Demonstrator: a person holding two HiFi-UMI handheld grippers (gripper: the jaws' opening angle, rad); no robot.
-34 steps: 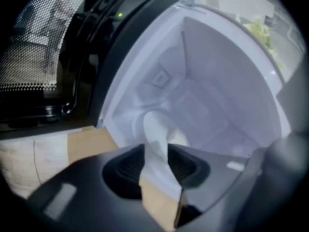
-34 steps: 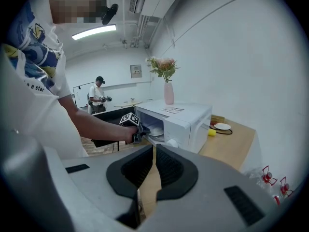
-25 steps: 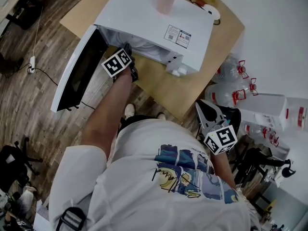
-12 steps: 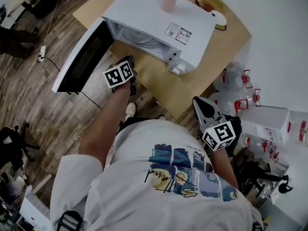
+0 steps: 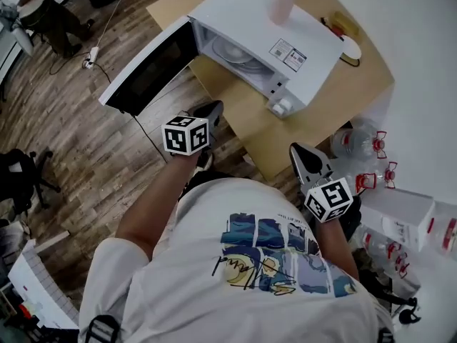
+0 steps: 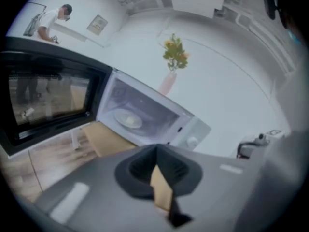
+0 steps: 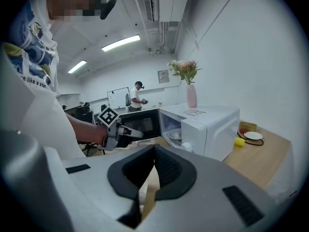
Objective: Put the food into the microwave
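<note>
The white microwave stands on the wooden table with its dark door swung wide to the left. Inside on the turntable lies a plate with a pale piece of food on it. My left gripper hovers off the table's front edge, clear of the microwave, shut with nothing in it. My right gripper hangs at my right side beside the table corner, also shut and empty. From the right gripper view the left gripper shows in front of the open door.
A pink vase with flowers stands on top of the microwave. A small plate and a yellow item lie at the table's far end. Large water bottles crowd the floor to the right. Another person stands far back.
My left gripper has drawn back out of the microwave's opening toward my body and risen. The plate stays inside. The right gripper has held its place.
</note>
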